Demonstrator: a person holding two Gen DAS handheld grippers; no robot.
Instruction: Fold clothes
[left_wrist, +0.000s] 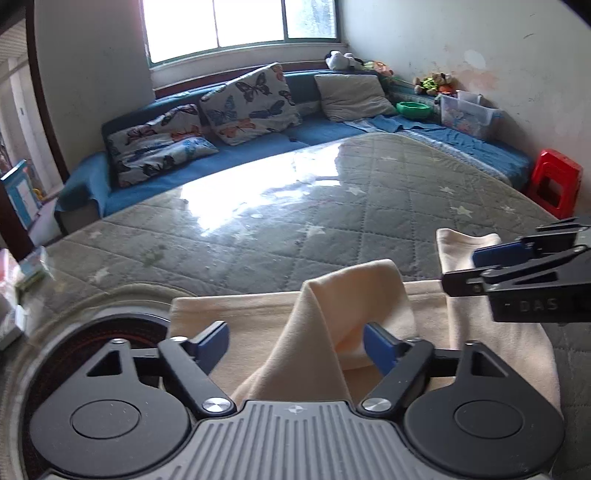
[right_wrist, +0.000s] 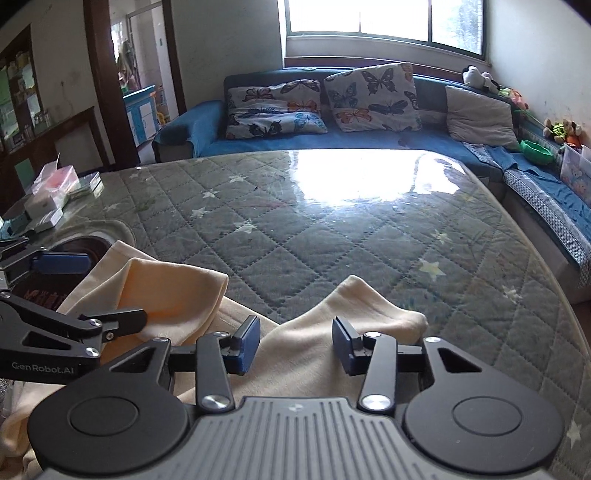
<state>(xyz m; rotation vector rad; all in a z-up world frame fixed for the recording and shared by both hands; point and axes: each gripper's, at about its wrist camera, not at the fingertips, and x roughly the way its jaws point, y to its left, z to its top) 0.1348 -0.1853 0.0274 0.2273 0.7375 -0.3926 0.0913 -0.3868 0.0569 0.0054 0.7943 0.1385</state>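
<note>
A cream cloth (left_wrist: 325, 325) lies at the near edge of a quilted grey table (left_wrist: 258, 229). In the left wrist view a raised fold of it stands between the open blue pads of my left gripper (left_wrist: 295, 345), not pinched. My right gripper (left_wrist: 476, 266) shows at the right, over another raised corner. In the right wrist view the cloth (right_wrist: 303, 332) bulges up between the open pads of my right gripper (right_wrist: 295, 347). My left gripper (right_wrist: 74, 288) shows at the left, open over a peach-tinted fold (right_wrist: 173, 291).
A blue corner sofa (right_wrist: 369, 144) with butterfly pillows (right_wrist: 369, 96) runs behind the table. A red stool (left_wrist: 554, 181) stands at the right. Boxes and packets (right_wrist: 51, 195) sit on the table's left edge. A dark round inset (left_wrist: 110, 332) lies under the left gripper.
</note>
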